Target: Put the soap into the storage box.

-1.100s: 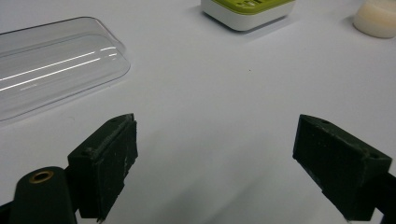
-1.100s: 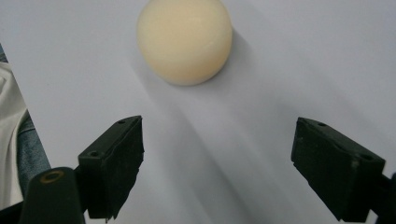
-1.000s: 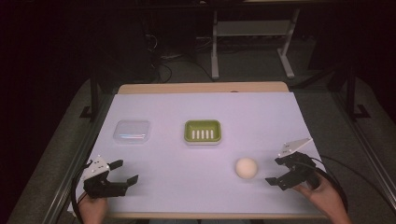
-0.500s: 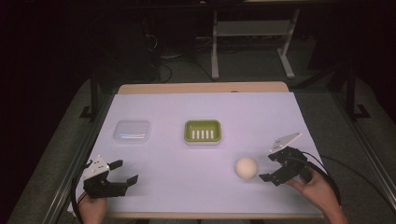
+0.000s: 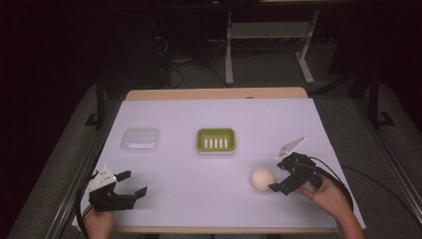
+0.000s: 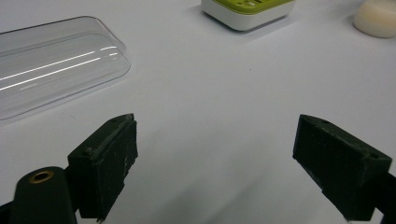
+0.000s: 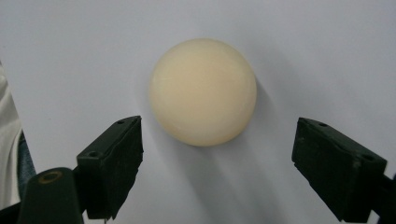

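A round cream soap bar (image 5: 263,179) lies on the white table, right of centre near the front. My right gripper (image 5: 276,173) is open just to its right, jaws pointing at it. In the right gripper view the soap bar (image 7: 203,91) sits just ahead of the right gripper (image 7: 218,128), in line with the gap between the jaws and touching neither. A green soap dish (image 5: 215,140) with a slotted top stands mid-table. My left gripper (image 5: 133,182) is open at the front left, holding nothing; in its own view the left gripper (image 6: 215,128) hovers over bare table.
A clear plastic lid (image 5: 141,140) lies left of the dish, and the lid (image 6: 51,60) is just ahead-left of the left jaws. The soap dish (image 6: 247,11) and soap bar (image 6: 377,18) are farther off. The table's wooden far edge (image 5: 214,93) meets a dark floor with a metal stand.
My right gripper has moved left and slightly forward up to the soap bar, jaws still apart. The left gripper and the other objects have stayed put.
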